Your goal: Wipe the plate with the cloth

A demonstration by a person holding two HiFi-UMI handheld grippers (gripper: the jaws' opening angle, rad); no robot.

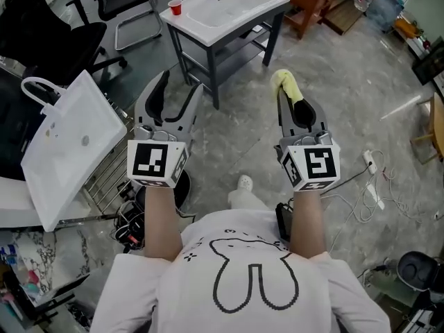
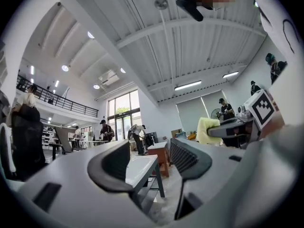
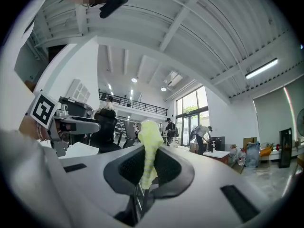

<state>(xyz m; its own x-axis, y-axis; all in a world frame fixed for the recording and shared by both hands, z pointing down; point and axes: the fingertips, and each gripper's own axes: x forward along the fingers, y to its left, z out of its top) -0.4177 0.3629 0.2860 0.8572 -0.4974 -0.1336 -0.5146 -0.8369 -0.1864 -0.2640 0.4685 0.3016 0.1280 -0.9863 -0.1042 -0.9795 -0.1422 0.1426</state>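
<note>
A yellow cloth point(image 1: 285, 81) sticks out of my right gripper point(image 1: 288, 93), which is shut on it and held level in the air. In the right gripper view the cloth point(image 3: 149, 148) stands up between the closed jaws of the right gripper point(image 3: 147, 169). My left gripper point(image 1: 180, 84) hangs beside it, open, with nothing between its fingers point(image 2: 115, 167). From the left gripper view the cloth point(image 2: 206, 130) shows off to the right. I cannot pick out a plate in any view.
A white sink table point(image 1: 229, 11) stands ahead on the grey floor, with a red cup point(image 1: 175, 6) at its corner. A white rectangular basin point(image 1: 69, 144) leans on a wire rack at the left. Chairs stand far left, and cables lie on the floor at the right.
</note>
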